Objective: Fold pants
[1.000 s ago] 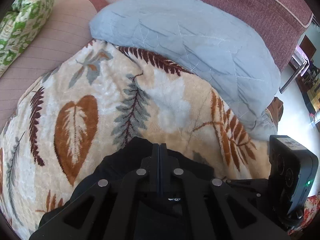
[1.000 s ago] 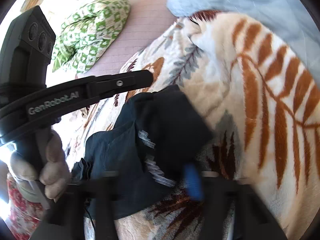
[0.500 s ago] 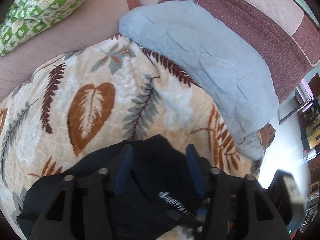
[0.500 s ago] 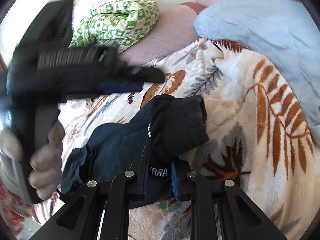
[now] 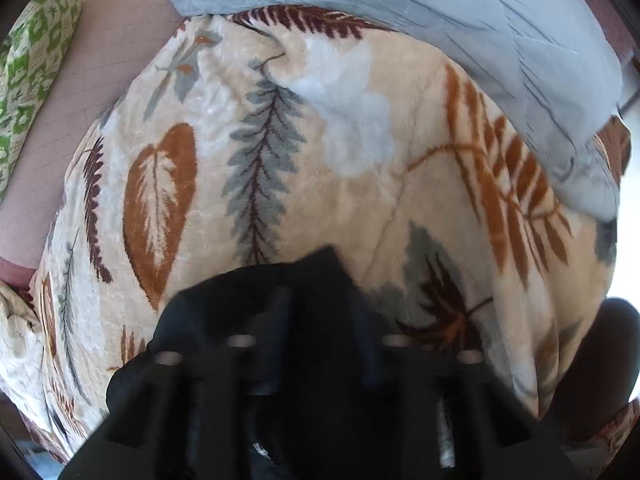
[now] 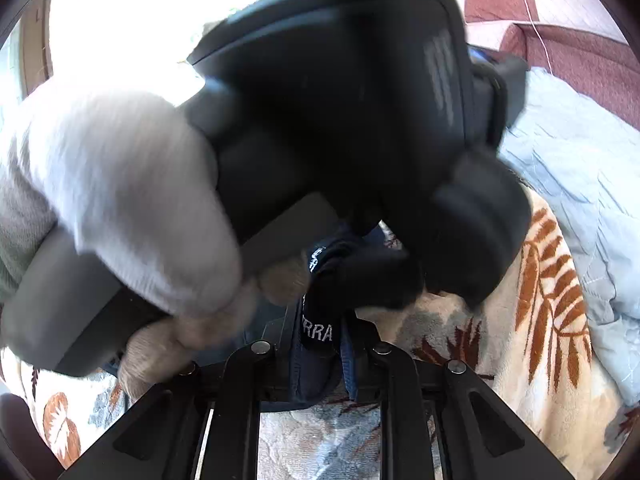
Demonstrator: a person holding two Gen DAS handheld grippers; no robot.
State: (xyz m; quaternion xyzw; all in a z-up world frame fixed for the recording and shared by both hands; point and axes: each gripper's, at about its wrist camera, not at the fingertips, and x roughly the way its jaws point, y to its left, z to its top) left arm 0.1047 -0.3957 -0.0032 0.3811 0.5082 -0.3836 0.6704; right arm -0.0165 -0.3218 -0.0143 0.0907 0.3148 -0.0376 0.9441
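Observation:
The dark navy pants (image 5: 280, 292) lie bunched on a leaf-print blanket (image 5: 352, 152). In the left wrist view my left gripper (image 5: 320, 312) stands open over the pants, fingers blurred, with cloth between and under them. In the right wrist view my right gripper (image 6: 318, 340) is shut on a fold of the pants (image 6: 316, 332) with white lettering. The left gripper's body (image 6: 352, 100) and the gloved hand (image 6: 120, 200) holding it fill most of that view, close above the pants.
A light blue quilt (image 5: 440, 20) lies along the far side of the blanket, against a maroon sofa back (image 6: 580, 52). A green patterned cushion (image 5: 28, 80) sits at the far left on the pink seat (image 5: 100, 72).
My left gripper opened and let go of the pants, then dropped low over them. My right gripper closed on a fold of the pants, and the left tool moved in front of its camera.

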